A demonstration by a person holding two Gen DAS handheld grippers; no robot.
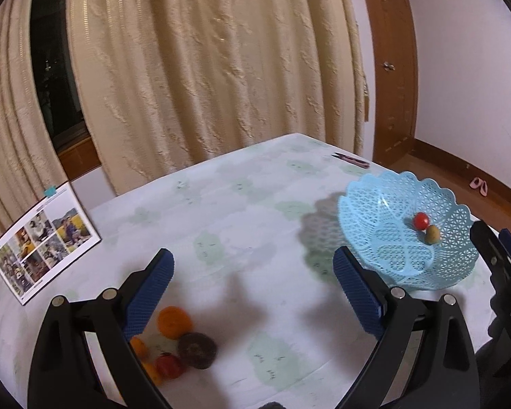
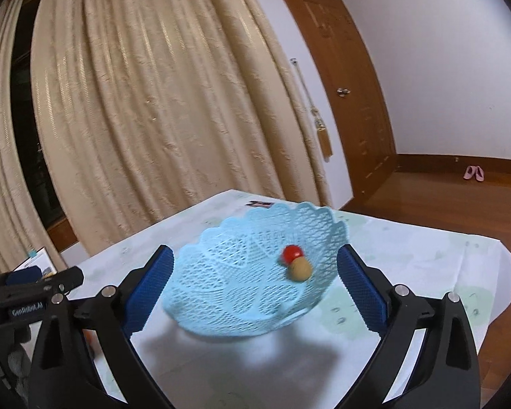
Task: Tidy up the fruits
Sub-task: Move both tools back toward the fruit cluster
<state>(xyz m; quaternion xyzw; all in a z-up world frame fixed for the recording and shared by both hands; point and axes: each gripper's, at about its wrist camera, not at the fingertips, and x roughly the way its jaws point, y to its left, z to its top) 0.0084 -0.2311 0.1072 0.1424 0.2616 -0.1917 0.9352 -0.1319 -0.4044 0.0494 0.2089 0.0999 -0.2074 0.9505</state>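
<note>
Light-blue lattice basket (image 1: pixel 385 238) w/ scalloped rim sits on the table's right side, tilted, open face turned toward the cams. Inside it: small red round fruit (image 1: pixel 421 220) touching a tan-green oval fruit (image 1: pixel 432 234) just below it. Same pair in right wrist view, red fruit (image 2: pixel 292 253) above tan one (image 2: pixel 300 269), blurred. Over at the near left, loose cluster on the cloth: orange (image 1: pixel 174 320), dark brown-purple round fruit (image 1: pixel 197 349), red fruit (image 1: pixel 168 365), two more orange bits partly hidden

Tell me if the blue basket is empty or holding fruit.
Holding fruit: a red fruit and a tan fruit sit inside the blue basket.
</note>
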